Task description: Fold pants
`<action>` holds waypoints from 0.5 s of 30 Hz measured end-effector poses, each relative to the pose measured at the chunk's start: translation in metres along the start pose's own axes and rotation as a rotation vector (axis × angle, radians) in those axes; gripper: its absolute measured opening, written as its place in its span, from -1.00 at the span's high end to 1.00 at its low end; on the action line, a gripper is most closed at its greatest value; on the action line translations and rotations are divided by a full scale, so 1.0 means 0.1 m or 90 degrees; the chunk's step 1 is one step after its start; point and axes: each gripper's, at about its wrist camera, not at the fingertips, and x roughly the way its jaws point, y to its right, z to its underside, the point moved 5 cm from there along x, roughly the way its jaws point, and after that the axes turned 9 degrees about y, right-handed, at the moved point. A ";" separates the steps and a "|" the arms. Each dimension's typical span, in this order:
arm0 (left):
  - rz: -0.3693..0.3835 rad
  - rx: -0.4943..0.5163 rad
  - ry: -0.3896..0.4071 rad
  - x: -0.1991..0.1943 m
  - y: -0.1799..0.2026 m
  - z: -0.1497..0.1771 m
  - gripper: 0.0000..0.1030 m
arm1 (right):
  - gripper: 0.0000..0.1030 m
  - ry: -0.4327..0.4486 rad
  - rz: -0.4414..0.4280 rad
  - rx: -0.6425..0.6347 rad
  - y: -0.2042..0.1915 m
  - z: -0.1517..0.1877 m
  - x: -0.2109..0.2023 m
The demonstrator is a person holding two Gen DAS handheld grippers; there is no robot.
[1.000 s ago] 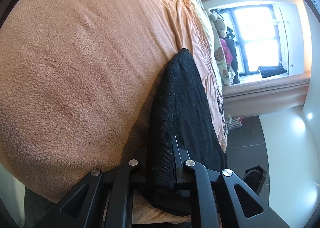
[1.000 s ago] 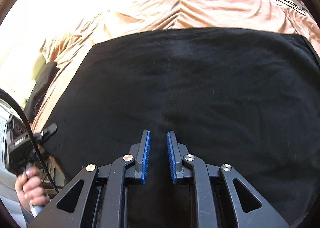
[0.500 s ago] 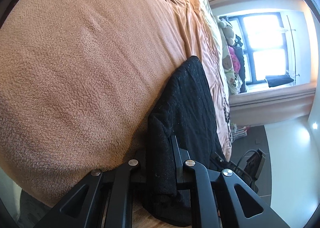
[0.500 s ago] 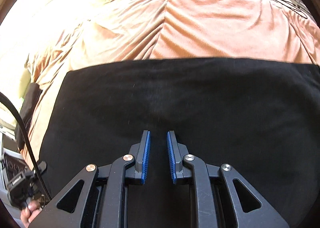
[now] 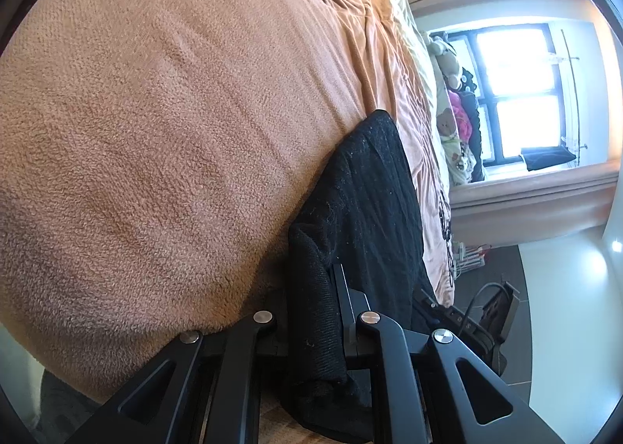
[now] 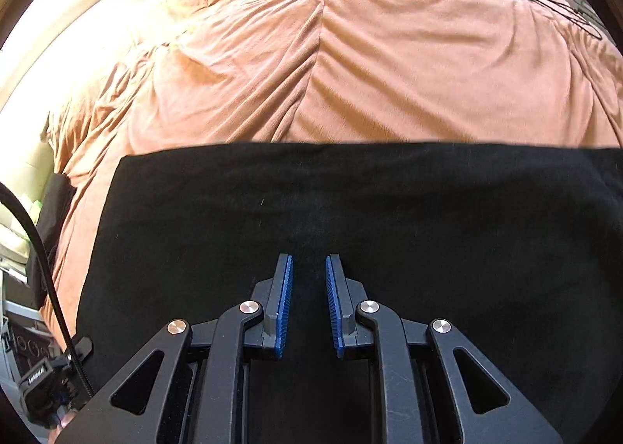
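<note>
The black pants lie flat across the near edge of the bed, on its peach blanket. The left gripper pinches a thick folded edge of the pants at the bed's near edge. The right gripper hovers over the dark cloth, blue pads slightly apart, seemingly gripping nothing.

A wide bed under a rumpled peach-orange fleece blanket fills both views. Flat on it lie the black knit pants, far edge straight across the cover; from the left wrist view the pants drape off the bed's edge.
</note>
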 end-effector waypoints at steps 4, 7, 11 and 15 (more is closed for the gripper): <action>0.010 0.007 0.002 -0.03 0.06 -0.01 0.74 | 0.72 -0.010 -0.024 -0.008 -0.05 0.17 -0.13; 0.019 0.018 0.002 -0.07 0.14 -0.04 0.75 | 0.72 -0.012 -0.039 -0.021 -0.10 0.30 -0.25; 0.035 0.040 0.005 -0.12 0.32 -0.06 0.75 | 0.71 -0.018 -0.061 -0.019 -0.10 0.46 -0.38; 0.052 0.057 0.008 -0.17 0.51 -0.07 0.75 | 0.71 -0.018 -0.076 -0.034 -0.15 0.63 -0.51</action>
